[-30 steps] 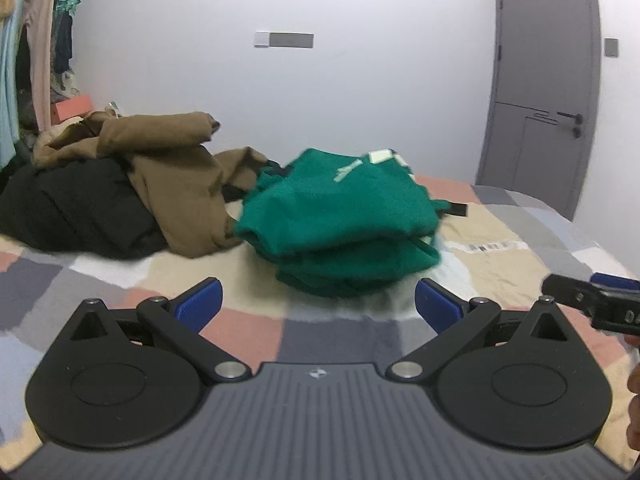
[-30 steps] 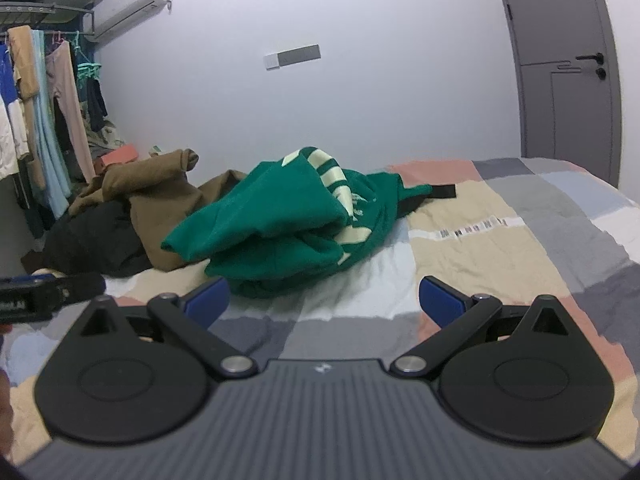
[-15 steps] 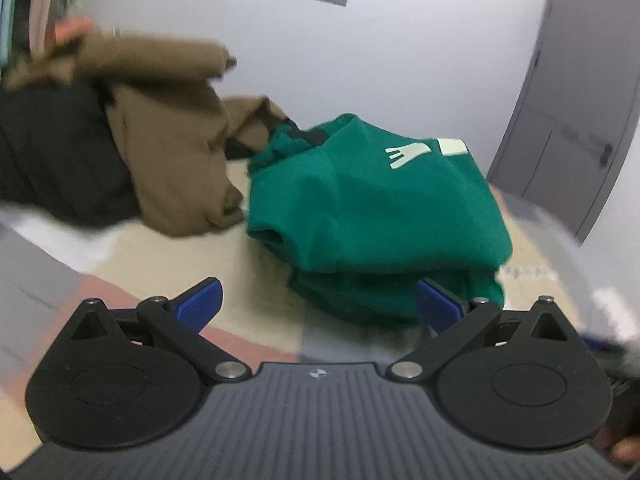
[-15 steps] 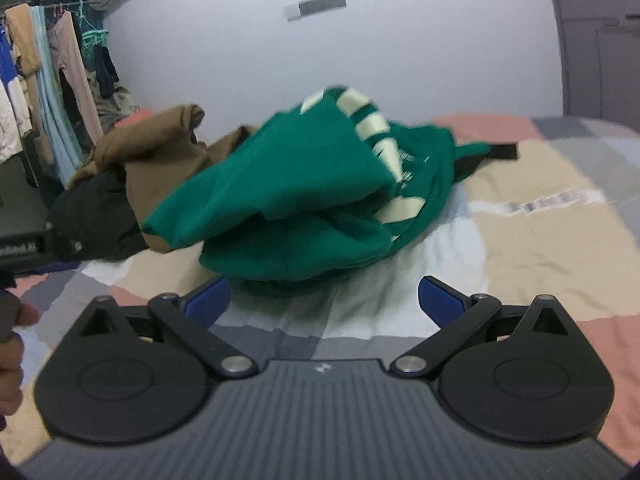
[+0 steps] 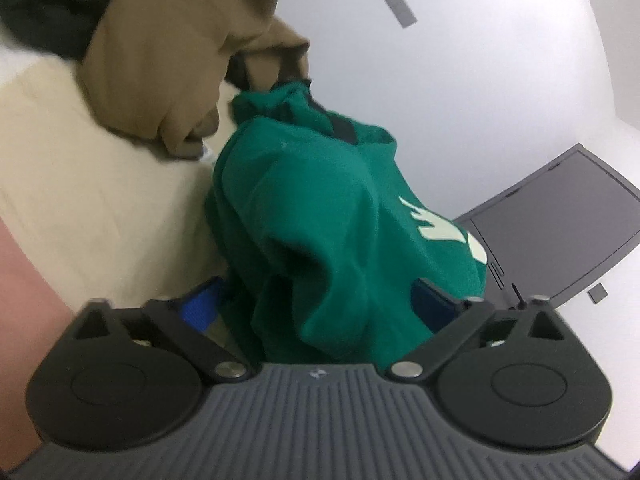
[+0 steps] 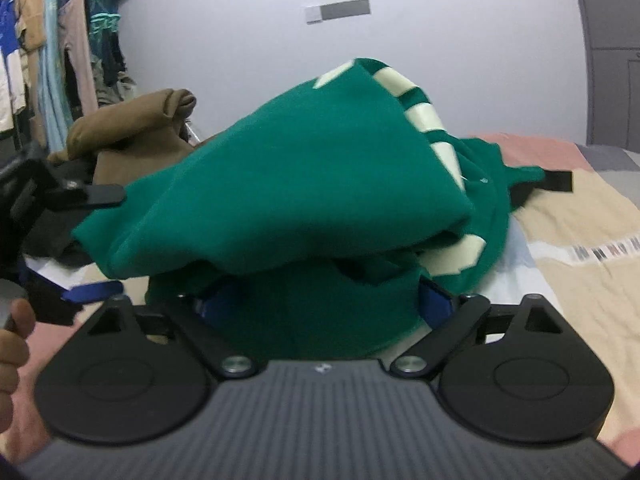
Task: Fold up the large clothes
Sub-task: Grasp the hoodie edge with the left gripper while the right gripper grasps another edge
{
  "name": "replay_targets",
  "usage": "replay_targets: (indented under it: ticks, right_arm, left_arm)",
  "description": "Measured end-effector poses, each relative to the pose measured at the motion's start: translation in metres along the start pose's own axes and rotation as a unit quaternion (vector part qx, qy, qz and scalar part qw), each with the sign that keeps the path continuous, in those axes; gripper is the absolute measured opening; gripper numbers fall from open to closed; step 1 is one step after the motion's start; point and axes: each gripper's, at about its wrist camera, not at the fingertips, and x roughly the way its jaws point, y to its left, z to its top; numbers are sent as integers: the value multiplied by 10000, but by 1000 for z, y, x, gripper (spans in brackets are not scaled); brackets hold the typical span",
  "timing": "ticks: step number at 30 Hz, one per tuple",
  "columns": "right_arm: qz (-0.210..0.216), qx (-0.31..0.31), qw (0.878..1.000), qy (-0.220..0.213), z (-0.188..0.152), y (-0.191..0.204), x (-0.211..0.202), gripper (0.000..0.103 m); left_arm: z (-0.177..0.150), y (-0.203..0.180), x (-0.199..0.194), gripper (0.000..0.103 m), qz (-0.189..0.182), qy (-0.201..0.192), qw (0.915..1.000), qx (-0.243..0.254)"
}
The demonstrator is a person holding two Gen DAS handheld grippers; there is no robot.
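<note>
On the patchwork bed cover (image 6: 580,216), just ahead of both your tools, the thick green sweatshirt with cream lettering (image 6: 304,184) lies in a loose, bunched heap, its far edge touching the crumpled brown garment (image 6: 132,132) behind it. Your left gripper (image 5: 320,300) is closing with a fold of green cloth between its blue pads (image 5: 198,304), though the blur leaves it unclear whether they press yet. Your right gripper (image 6: 320,304) is closing too, with the lower layer of the heap between its jaws; there as well the pads look short of a firm pinch.

Expect this to handle as soft, limp and fairly heavy fleece: it will sag and drag rather than hold any shape, and it is not likely to slip or be damaged. The risk is that you catch several layers at once, so the heap lifts as a lump. You would do better to take a single edge, ideally the hem or a shoulder seam, one on each side and well apart, then lift to let the body hang open.
</note>
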Motion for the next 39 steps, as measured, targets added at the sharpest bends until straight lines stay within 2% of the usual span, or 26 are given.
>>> replay_targets:
  ticks: [1, 3, 4, 5, 6, 8, 13, 15, 22, 27, 30, 32, 35, 37, 39]
  right_arm:
    - [53, -45, 10000, -31, 1, 1, 1, 78]
    - [82, -189, 9998, -74, 4, 5, -4, 57]
    - [65, -294, 9995, -96, 6, 7, -9, 51]
    - [33, -391, 9992, -111, 8, 9, -12, 40]
    - [-16, -507, 9986, -128, 11, 11, -19, 35]
    - [-83, -694, 9974, -173, 16, 15, -32, 31]
    - [-240, -927, 9949, -316, 33, 16, -72, 25]
    - [-293, -1036, 9933, -408, 40, 18, -91, 16]
    - [-352, -1602, 9838, -730, 58, 36, -181, 15]
    - [-119, -1839, 9792, -849, 56, 57, -248, 12]
    - [194, -1830, 9800, -759, 45, 71, -279, 11]
    - [405, -1783, 9820, -476, 31, 81, -286, 11]
    - [744, -1733, 9819, 171, -1, 96, -278, 12]
    - [917, -1693, 9800, 509, -21, 107, -267, 12]
    - [1097, -1577, 9786, 738, -38, 113, -254, 12]
  left_arm:
    - [2, -2, 3, 79, 60, 27, 9999, 85]
    - [2, -9, 4, 52, 111, 5, 9993, 359]
    - [2, -14, 5, 43, 118, 55, 9986, 516]
    - [3, -20, 5, 26, 145, 94, 9976, 674]
    - [2, -29, 2, 17, 167, 53, 9959, 882]
    - [0, -42, -9, 11, 63, -130, 9940, 1084]
    - [2, -68, -54, 9, -594, -465, 9926, 956]
    - [1, -80, -78, 8, -795, -602, 9899, 1004]
    - [-9, -112, -170, 8, -1192, -880, 9816, 1206]
    - [-20, -124, -235, 8, -1287, -1108, 9786, 1164]
    - [-25, -117, -259, 8, -1029, -1087, 9823, 1127]
    - [-31, -108, -270, 8, -566, -1060, 9853, 1218]
    - [-33, -86, -271, 8, 6, -780, 9921, 984]
    - [-32, -76, -265, 8, 597, -661, 9906, 1041]
    - [-31, -68, -259, 8, 963, -594, 9876, 1088]
